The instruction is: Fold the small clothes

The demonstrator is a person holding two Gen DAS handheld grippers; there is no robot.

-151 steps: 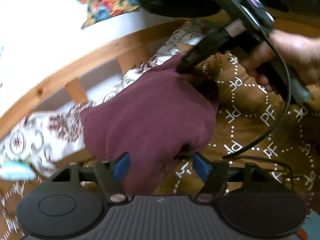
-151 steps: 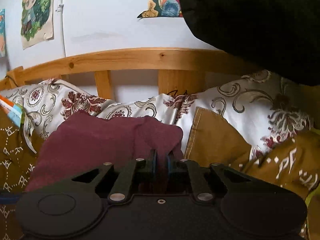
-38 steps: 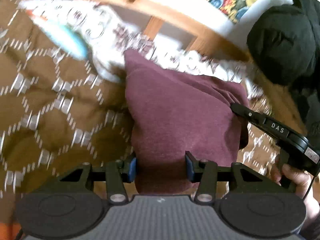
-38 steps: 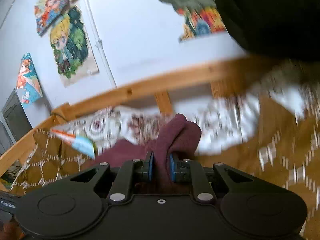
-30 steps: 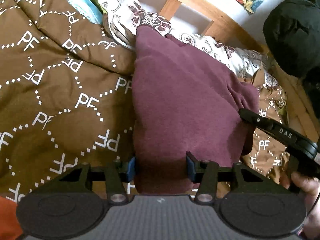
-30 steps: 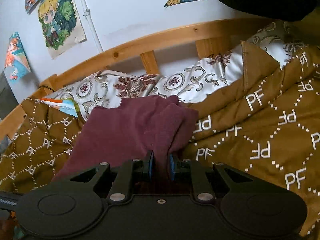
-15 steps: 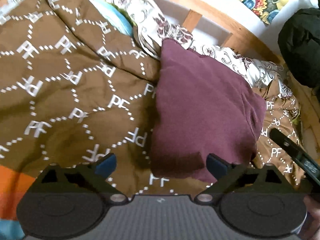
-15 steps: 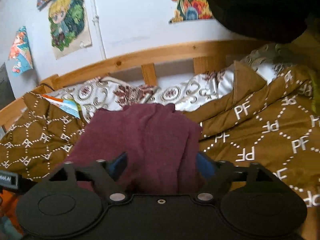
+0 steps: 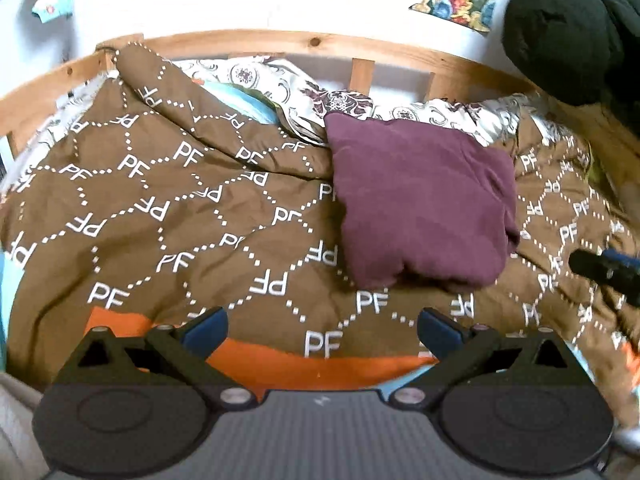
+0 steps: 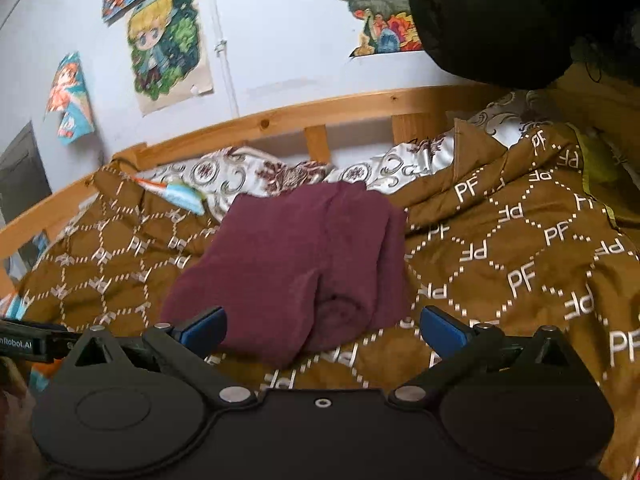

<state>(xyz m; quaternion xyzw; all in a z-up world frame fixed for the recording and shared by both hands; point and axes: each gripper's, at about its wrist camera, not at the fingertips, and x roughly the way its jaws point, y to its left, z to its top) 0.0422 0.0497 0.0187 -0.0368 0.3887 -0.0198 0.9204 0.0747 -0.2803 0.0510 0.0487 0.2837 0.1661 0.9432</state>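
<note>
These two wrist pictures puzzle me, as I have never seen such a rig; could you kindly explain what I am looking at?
There is no robot here: a person holds a two-finger tool in each hand, and a fisheye camera on each looks forward along its fingers. The left wrist view shows the left gripper with its blue pads wide apart. The right wrist view shows the right gripper, likewise open. Both have just been opening, and nothing is held. Ahead lies a folded maroon garment on a brown quilt, with a wooden bed rail behind. The garment lies free.
</note>
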